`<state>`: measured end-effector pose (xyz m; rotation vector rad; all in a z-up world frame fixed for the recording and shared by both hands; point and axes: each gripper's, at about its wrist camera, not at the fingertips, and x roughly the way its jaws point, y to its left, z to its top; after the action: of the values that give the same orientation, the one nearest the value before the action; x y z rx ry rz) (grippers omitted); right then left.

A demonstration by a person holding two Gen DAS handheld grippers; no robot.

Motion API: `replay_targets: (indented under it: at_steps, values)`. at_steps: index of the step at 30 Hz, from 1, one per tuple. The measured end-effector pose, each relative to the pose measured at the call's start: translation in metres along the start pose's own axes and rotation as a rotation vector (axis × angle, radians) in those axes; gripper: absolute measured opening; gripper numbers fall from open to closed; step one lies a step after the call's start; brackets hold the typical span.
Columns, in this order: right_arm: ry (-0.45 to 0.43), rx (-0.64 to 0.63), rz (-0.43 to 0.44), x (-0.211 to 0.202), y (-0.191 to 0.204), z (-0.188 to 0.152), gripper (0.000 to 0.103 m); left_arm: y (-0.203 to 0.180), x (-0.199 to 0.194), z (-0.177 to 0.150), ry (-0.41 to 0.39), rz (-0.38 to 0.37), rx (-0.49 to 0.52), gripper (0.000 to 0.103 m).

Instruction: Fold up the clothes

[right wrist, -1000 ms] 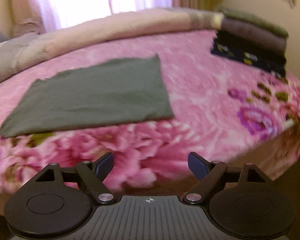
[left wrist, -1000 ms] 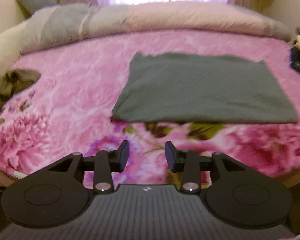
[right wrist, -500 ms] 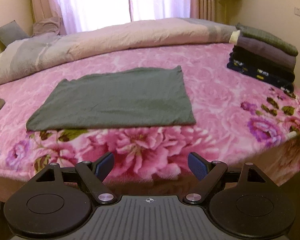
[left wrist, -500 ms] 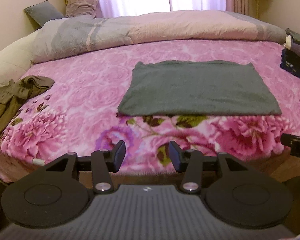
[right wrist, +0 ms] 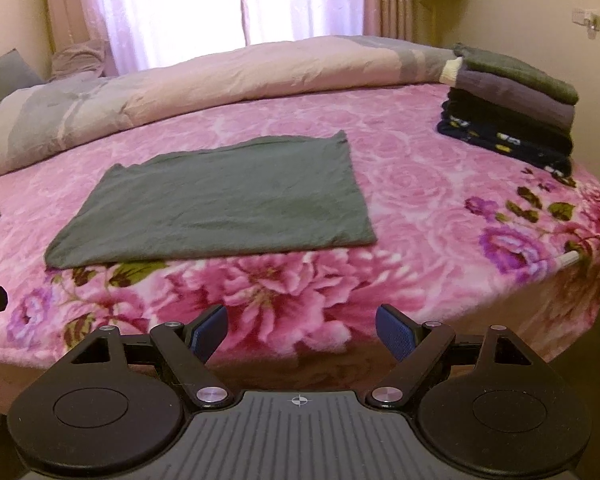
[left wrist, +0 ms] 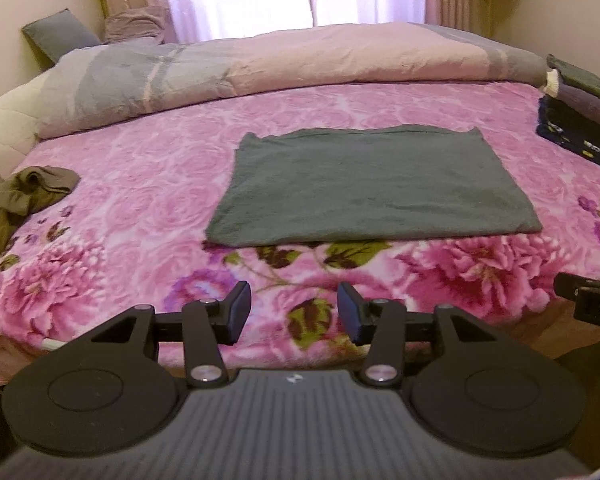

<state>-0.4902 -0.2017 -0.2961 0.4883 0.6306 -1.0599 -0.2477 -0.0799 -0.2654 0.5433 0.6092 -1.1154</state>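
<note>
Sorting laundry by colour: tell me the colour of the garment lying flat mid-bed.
Dark grey-green, plain, no pattern. The flat garment shows best in the right wrist view.

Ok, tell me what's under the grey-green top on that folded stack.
Under the grey-green top lie a purple-grey garment, a black one and a dark floral-print one. Anything beneath that is hidden.
</note>
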Motion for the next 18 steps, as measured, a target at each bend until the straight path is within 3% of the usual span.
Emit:
replay_targets:
  at_steps: [8, 18]
  values:
    - [0.018, 0.007, -0.056, 0.009, -0.007, 0.006, 0.084, 0.002, 0.026, 0.001, 0.038, -0.051, -0.016, 0.043]
    - [0.082, 0.020, -0.085, 0.044, -0.012, 0.014, 0.084, 0.028, 0.065, 0.005, 0.104, -0.030, -0.085, 0.043]
